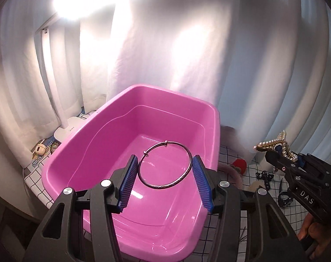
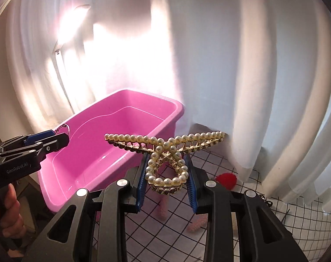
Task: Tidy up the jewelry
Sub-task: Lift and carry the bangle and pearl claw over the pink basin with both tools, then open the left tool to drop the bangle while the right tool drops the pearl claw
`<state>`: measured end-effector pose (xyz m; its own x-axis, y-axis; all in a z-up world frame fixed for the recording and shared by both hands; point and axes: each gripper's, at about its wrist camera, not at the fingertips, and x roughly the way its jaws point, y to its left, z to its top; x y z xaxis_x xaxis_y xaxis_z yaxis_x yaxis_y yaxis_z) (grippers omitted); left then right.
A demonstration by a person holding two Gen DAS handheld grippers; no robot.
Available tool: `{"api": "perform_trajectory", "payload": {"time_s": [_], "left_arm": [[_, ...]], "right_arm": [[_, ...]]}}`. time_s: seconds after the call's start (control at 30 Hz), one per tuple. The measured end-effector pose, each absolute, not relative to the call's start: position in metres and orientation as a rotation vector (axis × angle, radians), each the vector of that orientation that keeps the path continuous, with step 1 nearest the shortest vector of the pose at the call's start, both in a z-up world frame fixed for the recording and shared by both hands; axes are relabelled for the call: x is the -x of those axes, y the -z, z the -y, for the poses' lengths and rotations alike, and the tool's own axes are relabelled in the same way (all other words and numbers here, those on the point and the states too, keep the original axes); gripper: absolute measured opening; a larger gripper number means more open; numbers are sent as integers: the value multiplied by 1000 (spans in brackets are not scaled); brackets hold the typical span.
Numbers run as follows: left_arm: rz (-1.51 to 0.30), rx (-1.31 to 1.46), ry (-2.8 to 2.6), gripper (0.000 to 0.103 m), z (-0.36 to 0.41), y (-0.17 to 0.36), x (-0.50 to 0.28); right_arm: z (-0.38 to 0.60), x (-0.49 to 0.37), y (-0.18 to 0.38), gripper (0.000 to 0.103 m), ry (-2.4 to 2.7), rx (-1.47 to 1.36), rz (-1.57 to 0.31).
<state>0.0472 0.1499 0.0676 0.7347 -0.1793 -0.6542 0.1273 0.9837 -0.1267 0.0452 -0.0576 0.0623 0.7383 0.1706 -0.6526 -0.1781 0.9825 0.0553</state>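
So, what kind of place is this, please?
Probably a room in a home: white curtains hang behind a table with a grid-patterned cloth, a white desk lamp stands beside a pink plastic tub, and small trinkets lie around.

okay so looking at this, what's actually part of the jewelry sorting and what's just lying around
Part of the job:
bangle in the left gripper
pearl clip in the right gripper
pink tub

Lying about:
lamp
red pom-pom
black ties
curtain
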Motion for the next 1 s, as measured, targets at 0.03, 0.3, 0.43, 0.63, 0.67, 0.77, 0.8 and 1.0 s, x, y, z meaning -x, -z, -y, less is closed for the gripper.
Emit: {"api": "perform_trajectory", "payload": {"time_s": [0.03, 0.3, 0.43, 0.63, 0.67, 0.77, 0.8, 1.0], "left_arm": [[-730, 79, 157, 50, -158, -67, -50], [-782, 108, 85, 50, -201, -44, -77], [-814, 114, 76, 50, -211, -30, -89], [-874, 120, 73, 50, -215, -14, -111], [-887, 124, 72, 50, -215, -11, -114], [-914, 141, 74, 50, -218, -5, -123], [-906, 137, 72, 50, -218, -6, -124], [-942, 128, 44, 51, -220, -4, -132]], "right_arm": [[47, -52, -63, 30, -211, 22, -716], [-19, -107, -53, 30, -309, 94, -758], [-35, -131, -38, 30, -315, 123, -805], [-49, -161, -22, 30, -298, 138, -881], [-49, -163, -21, 30, -294, 137, -890], [-46, -174, -12, 30, -277, 140, -925], [-46, -179, -8, 30, -274, 142, -939], [-53, -194, 5, 30, -259, 155, -980]]}}
